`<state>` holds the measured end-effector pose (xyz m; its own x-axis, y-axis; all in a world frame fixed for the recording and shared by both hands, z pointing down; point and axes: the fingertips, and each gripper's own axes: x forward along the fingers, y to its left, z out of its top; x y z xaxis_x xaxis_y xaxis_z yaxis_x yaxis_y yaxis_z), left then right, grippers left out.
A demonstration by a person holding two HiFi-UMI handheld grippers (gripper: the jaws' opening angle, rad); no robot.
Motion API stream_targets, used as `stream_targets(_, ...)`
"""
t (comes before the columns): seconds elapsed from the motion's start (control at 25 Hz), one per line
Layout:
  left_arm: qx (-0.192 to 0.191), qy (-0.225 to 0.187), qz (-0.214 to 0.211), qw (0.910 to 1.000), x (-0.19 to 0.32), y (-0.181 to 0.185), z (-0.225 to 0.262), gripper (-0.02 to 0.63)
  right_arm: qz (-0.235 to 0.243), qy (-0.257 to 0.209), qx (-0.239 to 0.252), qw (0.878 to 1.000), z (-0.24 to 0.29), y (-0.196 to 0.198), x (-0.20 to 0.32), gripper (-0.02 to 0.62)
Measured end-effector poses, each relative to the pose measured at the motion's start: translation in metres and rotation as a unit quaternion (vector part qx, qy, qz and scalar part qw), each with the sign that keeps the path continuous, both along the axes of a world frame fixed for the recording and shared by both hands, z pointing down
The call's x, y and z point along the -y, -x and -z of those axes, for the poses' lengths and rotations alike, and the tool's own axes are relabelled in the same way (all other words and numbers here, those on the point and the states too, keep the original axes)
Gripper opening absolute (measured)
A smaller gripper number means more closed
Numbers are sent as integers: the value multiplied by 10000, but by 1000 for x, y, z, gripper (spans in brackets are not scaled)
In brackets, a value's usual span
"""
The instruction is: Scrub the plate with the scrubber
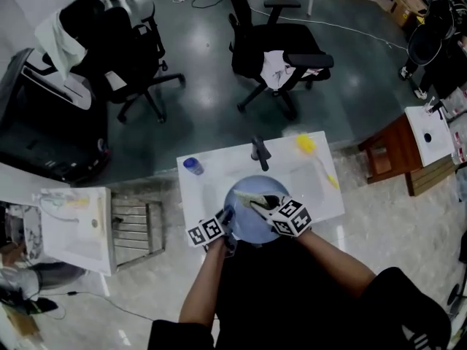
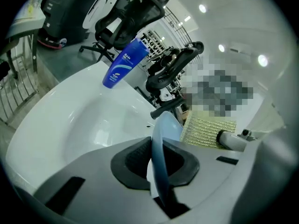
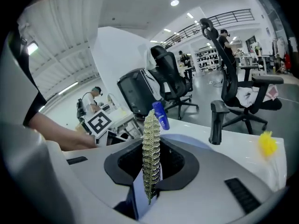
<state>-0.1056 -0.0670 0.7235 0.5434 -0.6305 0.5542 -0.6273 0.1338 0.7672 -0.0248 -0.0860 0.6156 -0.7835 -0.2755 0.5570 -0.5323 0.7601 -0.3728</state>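
Left gripper (image 1: 226, 217): I read its jaws clamped on the rim of the blue plate (image 1: 246, 228), held over the white sink (image 1: 208, 188).
Left gripper view: the plate (image 2: 158, 162) runs edge-on between the pads. Only here do I see the scrubber (image 2: 208, 130) face-on, just beside the plate.
Right gripper (image 1: 264, 204): pinched shut on the scrubber, which lies across the plate's face.
Right gripper view: the scrubber stands edge-on and upright. This view adds the black tap (image 3: 216, 120), the blue bottle (image 3: 161, 115) and a yellow thing (image 3: 268, 143) on the ledge.
Head view only: both grippers meet at the plate, with office chairs (image 1: 281, 49) beyond.

Head view looks steeply down; both gripper views share sink (image 1: 219, 173).
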Motion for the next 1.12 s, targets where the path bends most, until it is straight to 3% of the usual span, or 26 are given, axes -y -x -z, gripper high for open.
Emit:
stream_targets(0.16,-60,-98,-7,9999,-7,3,2,21,424,3,-414,9982,-12,13,-8,60)
stream_targets(0.52,-135,-188,48,9997,-16,10,2,21,1050,198,-824,9908,-17,40,-23,58)
stream_targets(0.8,-220,-304,151,9992,-10,16,7,21,1265,612,-977,9852,-11,39,-25,58)
stream_targets(0.96,-168,-356,8,9992,-11,10,8,21,1197,1001,-1086,9818,-21,34,-22,58)
stream_targets(1.12,-162,-424,-85,9989,-11,5,10,21,1229,1077,-1160,9797,-24,37,-19,58)
